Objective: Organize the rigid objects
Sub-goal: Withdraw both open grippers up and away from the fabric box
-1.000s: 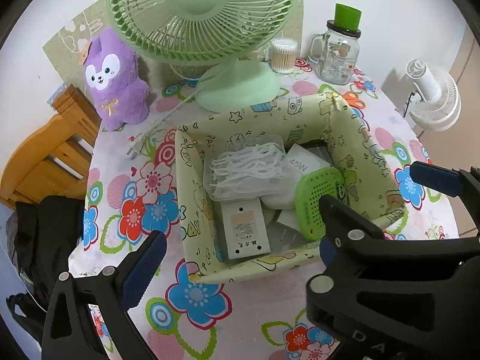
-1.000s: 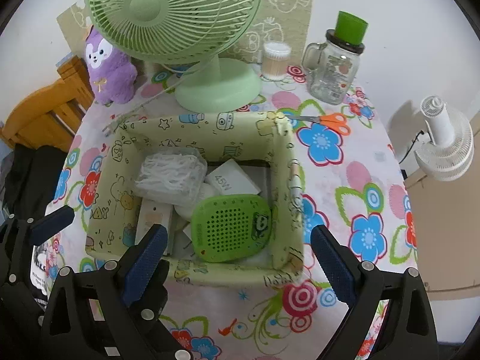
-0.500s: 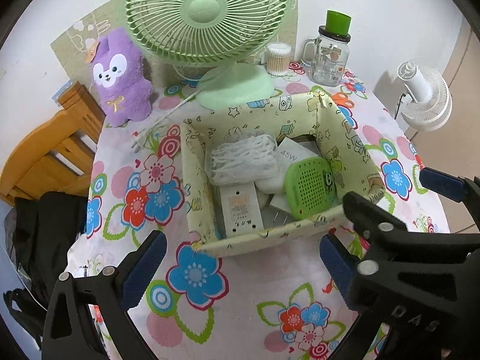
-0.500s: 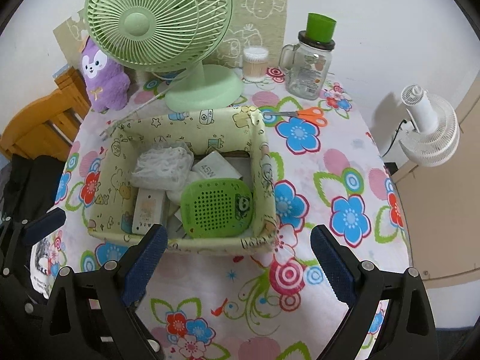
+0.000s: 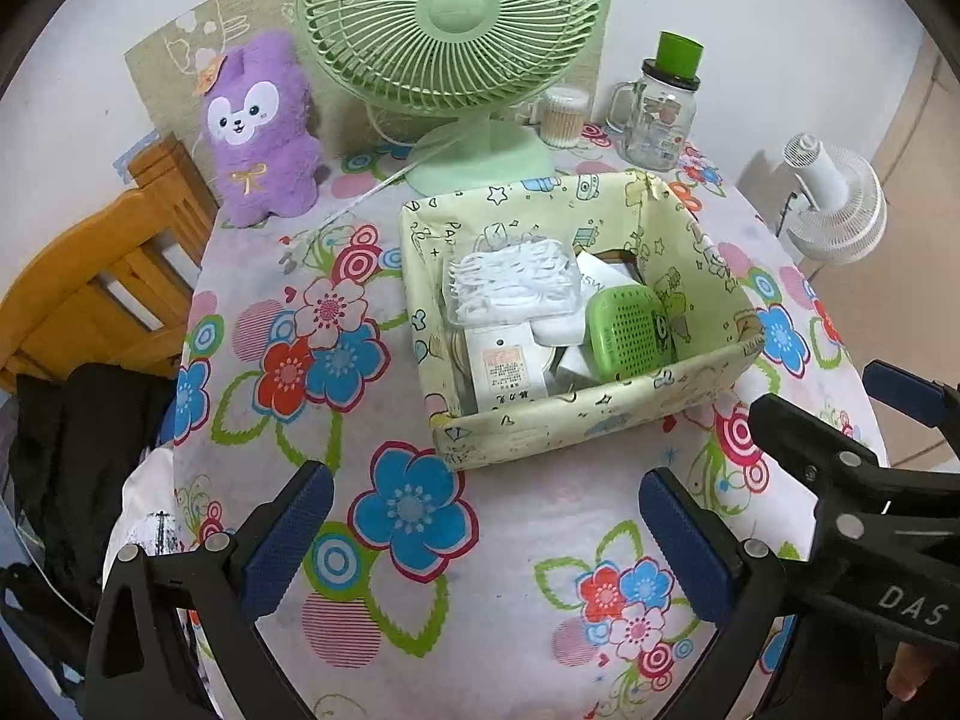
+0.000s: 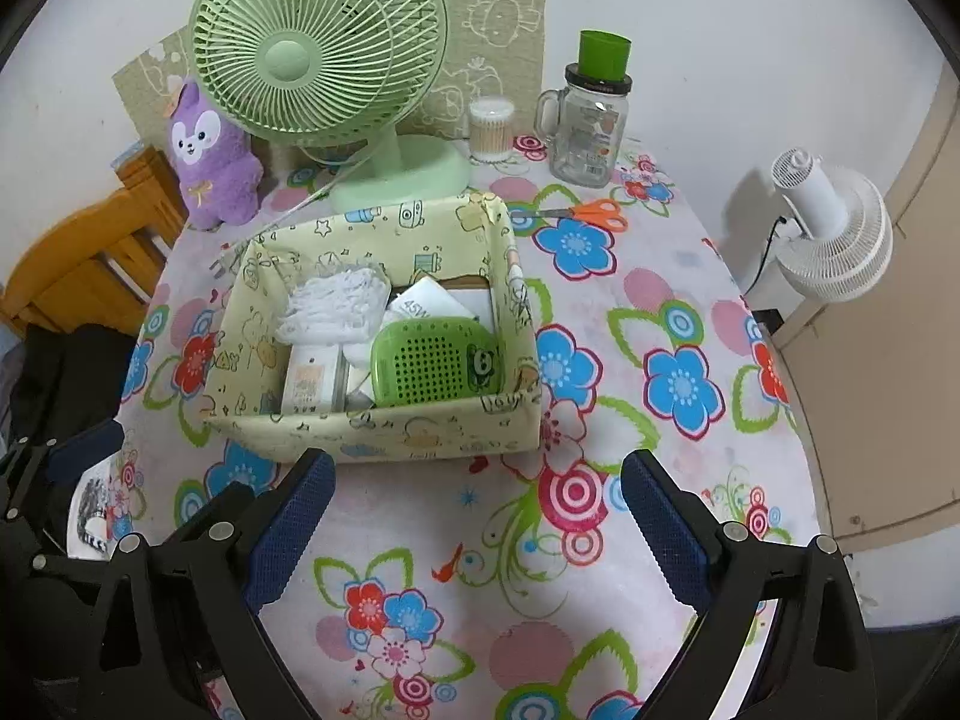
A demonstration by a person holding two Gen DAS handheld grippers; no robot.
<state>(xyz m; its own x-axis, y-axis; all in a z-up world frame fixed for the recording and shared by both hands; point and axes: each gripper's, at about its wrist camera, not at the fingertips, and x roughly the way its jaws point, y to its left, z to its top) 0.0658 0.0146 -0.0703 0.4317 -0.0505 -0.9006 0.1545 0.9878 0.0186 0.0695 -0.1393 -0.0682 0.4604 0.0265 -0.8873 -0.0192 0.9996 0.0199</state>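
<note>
A: Where's the storage box sitting?

B: The pale yellow printed box [image 5: 591,426] sits on the flower-patterned worktop [image 5: 456,588], about centre in both views. From the left wrist camera it lies toward 1 o'clock of the left hand-held gripper [image 5: 486,534]; from the right wrist camera it lies at 11 o'clock of the right hand-held gripper [image 6: 477,516].

A: What's in it?

B: A clear pack of white cord [image 5: 510,285] at the far left inside, a white adapter with a printed label [image 5: 504,366] nearer the front wall, a white block marked 45W [image 6: 423,303], and a green perforated case [image 6: 435,360] leaning at the right side, touching the right wall.

A: And the grippers?

B: Both have their jaws spread wide with nothing between the blue pads, held above the bare cloth just short of the box's near wall. The right one also shows at 3 o'clock in the left view.

A: Anything around the box?

B: Behind it, at 12 o'clock, a green desk fan [image 5: 456,18] whose base nearly touches the box. A purple plush toy [image 5: 258,132] stands at 10 o'clock, a cotton swab tub [image 6: 491,129] and a glass jar with a green cap [image 6: 591,120] at 1 o'clock. Orange-handled scissors [image 6: 591,213] lie just right of the box's far corner. A white fan [image 6: 834,228] stands off the worktop at 3 o'clock, a wooden chair [image 5: 90,294] at 9.
</note>
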